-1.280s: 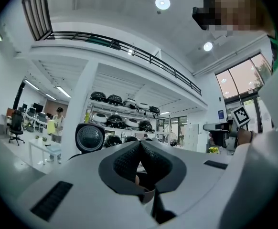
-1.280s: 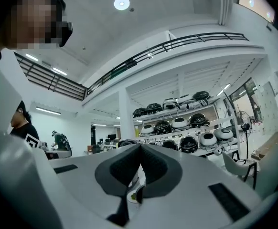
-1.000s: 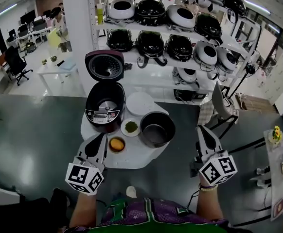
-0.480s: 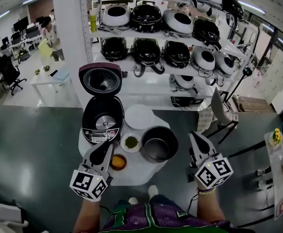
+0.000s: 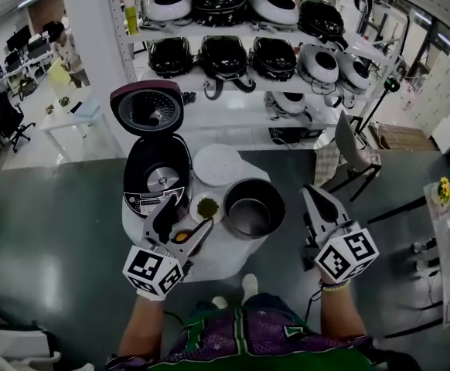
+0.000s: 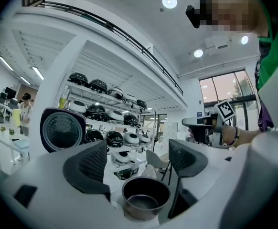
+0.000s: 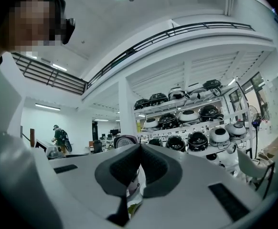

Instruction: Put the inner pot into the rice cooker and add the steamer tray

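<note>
The left tool (image 5: pixel 188 213) has just been opening, and its jaws now stand wide apart with nothing pressed between them. The dark round metal inner pot (image 5: pixel 250 207) sits upright on the round white desk (image 5: pixel 226 257), just ahead and to the right of that tool. The left gripper view frames it low between the pads, untouched. The right tool (image 5: pixel 311 198) has its jaws pressed together on nothing, with the pot to its left.

The risk, as I judge it: a small white dish of green stuff (image 5: pixel 207 207) and a dish with something orange (image 5: pixel 182 236) lie right under the left tool, so a low sweep toward the pot could tip them. A one-sided pinch on the thin rim may also let the pot tilt or slip. The dark red open rice cooker (image 5: pixel 155 178) stands ahead-left of the left tool, and the flat white round steamer tray (image 5: pixel 217 165) lies ahead, beyond the dishes.

The pot looks empty, deep, smooth-walled and glossy inside
</note>
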The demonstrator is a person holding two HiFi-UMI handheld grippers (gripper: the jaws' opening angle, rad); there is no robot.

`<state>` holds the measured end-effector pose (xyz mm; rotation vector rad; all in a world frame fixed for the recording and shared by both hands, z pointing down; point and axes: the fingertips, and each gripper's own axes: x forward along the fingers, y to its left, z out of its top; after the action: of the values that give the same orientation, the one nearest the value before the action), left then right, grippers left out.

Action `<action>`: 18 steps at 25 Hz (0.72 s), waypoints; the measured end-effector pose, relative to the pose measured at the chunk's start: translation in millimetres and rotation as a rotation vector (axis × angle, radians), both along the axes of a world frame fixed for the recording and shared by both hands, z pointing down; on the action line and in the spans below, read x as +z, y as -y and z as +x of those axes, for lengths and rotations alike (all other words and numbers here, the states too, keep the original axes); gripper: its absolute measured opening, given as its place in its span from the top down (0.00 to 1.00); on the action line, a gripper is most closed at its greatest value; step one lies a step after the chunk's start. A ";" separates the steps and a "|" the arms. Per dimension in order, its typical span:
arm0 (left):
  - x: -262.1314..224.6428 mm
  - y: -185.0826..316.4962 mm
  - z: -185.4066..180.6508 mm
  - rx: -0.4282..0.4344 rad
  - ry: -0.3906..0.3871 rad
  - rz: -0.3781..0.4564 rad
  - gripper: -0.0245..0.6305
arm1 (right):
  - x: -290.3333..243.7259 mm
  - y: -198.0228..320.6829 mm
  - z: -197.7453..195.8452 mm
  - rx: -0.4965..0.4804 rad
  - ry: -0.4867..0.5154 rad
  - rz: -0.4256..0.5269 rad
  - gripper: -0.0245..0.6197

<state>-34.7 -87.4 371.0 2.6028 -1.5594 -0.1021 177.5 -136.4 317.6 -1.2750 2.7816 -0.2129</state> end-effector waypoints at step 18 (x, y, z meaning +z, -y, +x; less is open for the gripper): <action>159.2 126.1 75.7 0.038 0.150 -0.315 0.35 | 63.6 61.1 60.0 0.018 -0.001 -0.074 0.95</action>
<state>41.0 -213.4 530.1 2.4345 -1.4325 0.3231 237.5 -197.5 381.1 -1.3157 2.7865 -0.3176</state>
